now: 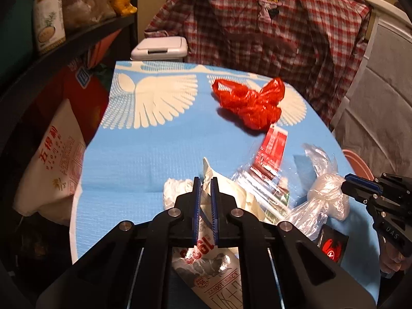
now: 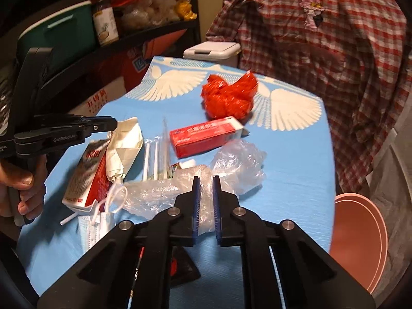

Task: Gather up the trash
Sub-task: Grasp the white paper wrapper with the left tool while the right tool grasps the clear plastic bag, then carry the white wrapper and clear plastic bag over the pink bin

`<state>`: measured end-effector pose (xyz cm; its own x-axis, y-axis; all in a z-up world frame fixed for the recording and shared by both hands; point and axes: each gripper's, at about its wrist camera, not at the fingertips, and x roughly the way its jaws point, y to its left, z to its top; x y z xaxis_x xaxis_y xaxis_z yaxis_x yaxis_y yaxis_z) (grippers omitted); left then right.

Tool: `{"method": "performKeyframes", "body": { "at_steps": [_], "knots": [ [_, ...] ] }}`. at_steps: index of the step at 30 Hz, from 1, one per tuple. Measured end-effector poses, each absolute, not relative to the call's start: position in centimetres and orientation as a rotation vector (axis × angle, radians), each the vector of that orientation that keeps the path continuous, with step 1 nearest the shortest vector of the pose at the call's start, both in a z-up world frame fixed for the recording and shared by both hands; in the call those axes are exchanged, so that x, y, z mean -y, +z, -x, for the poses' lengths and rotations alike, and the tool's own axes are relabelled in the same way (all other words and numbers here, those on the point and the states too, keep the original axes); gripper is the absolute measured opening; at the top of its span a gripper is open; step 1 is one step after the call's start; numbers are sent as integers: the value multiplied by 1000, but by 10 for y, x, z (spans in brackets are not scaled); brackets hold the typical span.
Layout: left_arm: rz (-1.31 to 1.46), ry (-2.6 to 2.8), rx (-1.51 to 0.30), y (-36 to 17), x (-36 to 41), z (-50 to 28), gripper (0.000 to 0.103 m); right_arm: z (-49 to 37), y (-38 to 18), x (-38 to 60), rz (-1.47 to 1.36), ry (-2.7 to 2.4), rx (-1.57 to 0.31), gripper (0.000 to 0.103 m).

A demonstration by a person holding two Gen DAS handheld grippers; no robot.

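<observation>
Trash lies on a table with a blue cloth [image 1: 134, 159]. My left gripper [image 1: 206, 180] is shut on the crumpled white top of a paper carton [image 1: 206, 255] with red print; in the right wrist view the left gripper [image 2: 116, 125] pinches that white paper [image 2: 126, 144]. My right gripper [image 2: 206, 179] is shut on a clear plastic bag [image 2: 237, 162], and shows at the right edge [image 1: 343, 185] against the bag [image 1: 324, 195]. Farther back lie a red plastic bag [image 2: 229, 97] and a red box [image 2: 206, 135].
White straws [image 2: 152, 157], a face mask [image 2: 95, 224] and a black packet [image 2: 180, 265] lie near the front. A white bin [image 1: 159, 49] stands behind the table, a checked shirt [image 1: 270, 33] hangs at the back, shelves [image 1: 77, 36] at left, a pink round seat [image 2: 360, 244] at right.
</observation>
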<state>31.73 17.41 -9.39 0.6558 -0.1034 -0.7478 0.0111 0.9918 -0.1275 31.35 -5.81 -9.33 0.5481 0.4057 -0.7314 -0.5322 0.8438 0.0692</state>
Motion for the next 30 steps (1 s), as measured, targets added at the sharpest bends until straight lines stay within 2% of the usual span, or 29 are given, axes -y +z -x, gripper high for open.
{"method": "performKeyframes", "body": {
  "at_steps": [30],
  "knots": [
    [163, 12, -605, -2, -154, -263, 7, -279, -14, 125, 55, 422, -612, 5]
  ]
}}
